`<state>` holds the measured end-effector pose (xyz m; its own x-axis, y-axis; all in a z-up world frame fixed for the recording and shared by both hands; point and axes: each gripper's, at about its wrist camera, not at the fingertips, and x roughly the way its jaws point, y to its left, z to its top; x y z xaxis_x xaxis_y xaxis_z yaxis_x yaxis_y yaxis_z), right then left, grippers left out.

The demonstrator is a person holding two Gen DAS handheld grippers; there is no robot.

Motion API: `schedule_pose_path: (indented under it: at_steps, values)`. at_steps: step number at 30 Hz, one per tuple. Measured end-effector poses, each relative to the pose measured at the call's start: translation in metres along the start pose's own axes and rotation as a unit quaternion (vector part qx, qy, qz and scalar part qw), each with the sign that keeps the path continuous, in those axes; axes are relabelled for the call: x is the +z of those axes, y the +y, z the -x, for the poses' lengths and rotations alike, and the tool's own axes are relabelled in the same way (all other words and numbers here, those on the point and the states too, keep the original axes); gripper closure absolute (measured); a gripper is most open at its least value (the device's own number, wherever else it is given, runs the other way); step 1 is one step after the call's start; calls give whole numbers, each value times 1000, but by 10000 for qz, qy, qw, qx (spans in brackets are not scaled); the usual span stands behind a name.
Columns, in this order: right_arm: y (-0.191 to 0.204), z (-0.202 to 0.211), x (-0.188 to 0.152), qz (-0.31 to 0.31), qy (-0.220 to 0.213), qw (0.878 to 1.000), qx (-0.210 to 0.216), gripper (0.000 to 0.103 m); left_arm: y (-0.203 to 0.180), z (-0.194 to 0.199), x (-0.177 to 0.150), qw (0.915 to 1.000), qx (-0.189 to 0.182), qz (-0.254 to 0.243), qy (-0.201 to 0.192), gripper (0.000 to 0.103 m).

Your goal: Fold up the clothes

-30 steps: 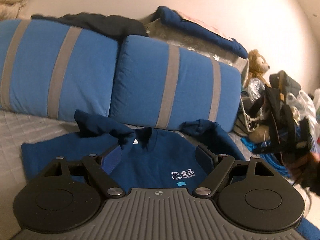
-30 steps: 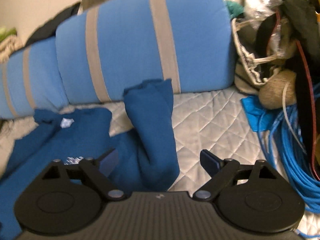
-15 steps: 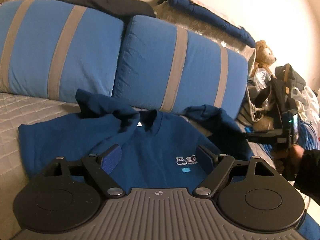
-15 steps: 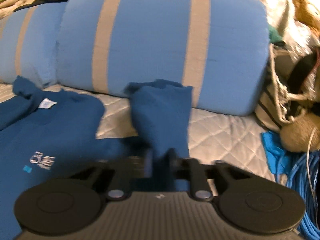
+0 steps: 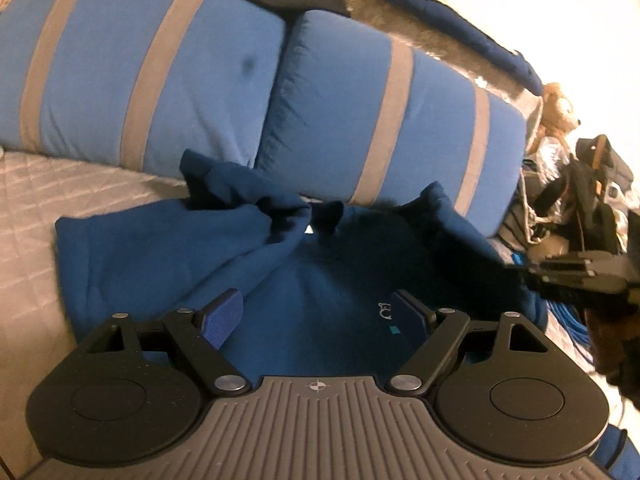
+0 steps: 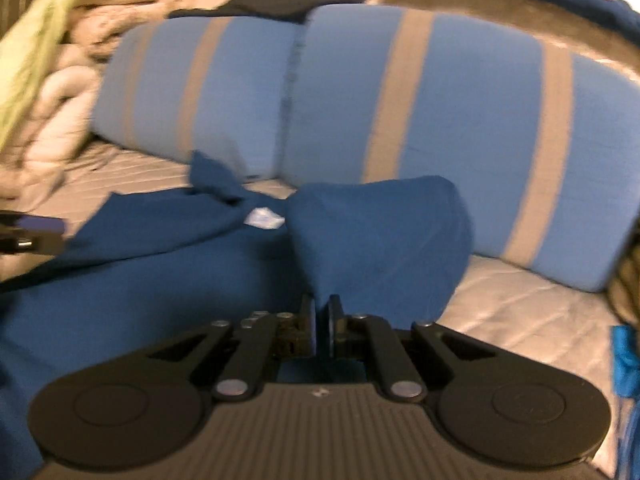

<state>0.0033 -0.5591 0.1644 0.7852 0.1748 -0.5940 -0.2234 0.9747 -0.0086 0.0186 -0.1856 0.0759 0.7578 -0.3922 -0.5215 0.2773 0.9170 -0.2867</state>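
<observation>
A dark blue sweatshirt (image 5: pixel 320 280) lies chest-up on the grey quilted bed, with a small white logo (image 5: pixel 385 312) on its chest and a white neck label (image 6: pixel 264 218). Its left sleeve (image 5: pixel 224 196) is bunched toward the collar. My left gripper (image 5: pixel 318 316) hovers open over the chest with nothing between its blue pads. My right gripper (image 6: pixel 322 320) is shut on the right sleeve (image 6: pixel 380 236), which hangs lifted over the shirt body. In the left wrist view the right gripper (image 5: pixel 576 276) comes in from the right edge.
Two blue pillows with grey stripes (image 5: pixel 392 120) stand behind the shirt. A pile of bags, blue cable and a teddy bear (image 5: pixel 560 108) crowds the right side. Folded blankets (image 6: pixel 60 60) are stacked at the far left. The quilted mattress (image 6: pixel 520 304) shows to the right.
My right gripper closed on the right sleeve and carried it leftward over the shirt body. My left gripper sank slightly toward the chest and stayed open.
</observation>
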Motion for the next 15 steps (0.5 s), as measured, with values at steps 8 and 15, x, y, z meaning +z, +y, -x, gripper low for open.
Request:
schedule_pose_path:
  at_steps: [8,15]
  values:
    - [47,-12,0,114,134,9981,586,98,1,3,3,10000,82,33,18,21]
    - [68,-11,-5,284,319,9973,593,76,15,-4,8,9978,179,382,505,21]
